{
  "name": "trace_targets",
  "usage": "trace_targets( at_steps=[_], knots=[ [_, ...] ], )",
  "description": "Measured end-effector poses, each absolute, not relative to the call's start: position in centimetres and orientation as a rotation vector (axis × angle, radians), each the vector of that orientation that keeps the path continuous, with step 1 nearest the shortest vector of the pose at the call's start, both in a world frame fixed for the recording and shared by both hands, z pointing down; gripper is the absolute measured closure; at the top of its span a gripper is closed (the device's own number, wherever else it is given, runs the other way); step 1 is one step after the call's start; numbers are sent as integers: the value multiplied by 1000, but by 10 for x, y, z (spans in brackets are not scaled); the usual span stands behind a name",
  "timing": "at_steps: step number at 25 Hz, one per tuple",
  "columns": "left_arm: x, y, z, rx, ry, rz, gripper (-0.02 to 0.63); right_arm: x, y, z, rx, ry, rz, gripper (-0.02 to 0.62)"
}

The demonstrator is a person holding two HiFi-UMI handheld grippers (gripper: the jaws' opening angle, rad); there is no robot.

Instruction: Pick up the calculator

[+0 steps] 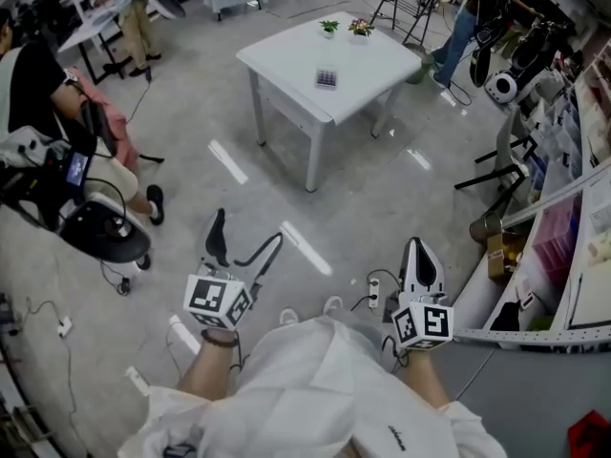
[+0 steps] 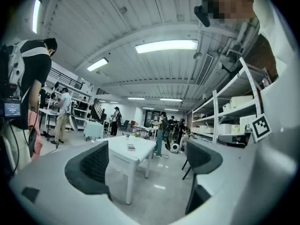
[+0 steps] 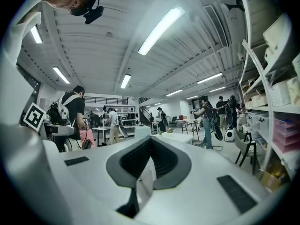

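One white table (image 1: pixel 286 60), calculator (image 1: pixel 326 78) atop, grey floor (image 1: pixel 382 194)

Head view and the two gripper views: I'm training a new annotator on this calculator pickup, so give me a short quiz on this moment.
1. True or false: the calculator lies on the white table, far from both grippers and touched by neither.
2. Compare the left gripper and the right gripper. Which has its jaws apart?
A. left only
B. right only
C. both
3. Fill in: besides the calculator, the table bears two small potted ____ near its far corner.

Key: 1 true. 2 A: the left jaws stand apart with nothing between them, and the right jaws are together. 3 plants.
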State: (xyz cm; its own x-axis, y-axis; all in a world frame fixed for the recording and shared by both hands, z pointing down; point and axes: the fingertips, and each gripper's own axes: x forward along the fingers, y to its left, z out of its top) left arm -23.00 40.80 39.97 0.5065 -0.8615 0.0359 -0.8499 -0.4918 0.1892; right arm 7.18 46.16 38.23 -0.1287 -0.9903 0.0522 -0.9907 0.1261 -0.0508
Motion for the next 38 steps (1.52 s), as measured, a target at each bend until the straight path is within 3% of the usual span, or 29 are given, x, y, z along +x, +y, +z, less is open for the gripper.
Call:
trace_targets(
  at_steps=[17,38],
  knots=[
    [-208,373,401,2577,-1446,-76,113,85,423,392,2086,-2368,136,577],
    [-117,218,410,2548,-1431,-6,114,156,266,407,2053,-2400,206,578]
  ],
)
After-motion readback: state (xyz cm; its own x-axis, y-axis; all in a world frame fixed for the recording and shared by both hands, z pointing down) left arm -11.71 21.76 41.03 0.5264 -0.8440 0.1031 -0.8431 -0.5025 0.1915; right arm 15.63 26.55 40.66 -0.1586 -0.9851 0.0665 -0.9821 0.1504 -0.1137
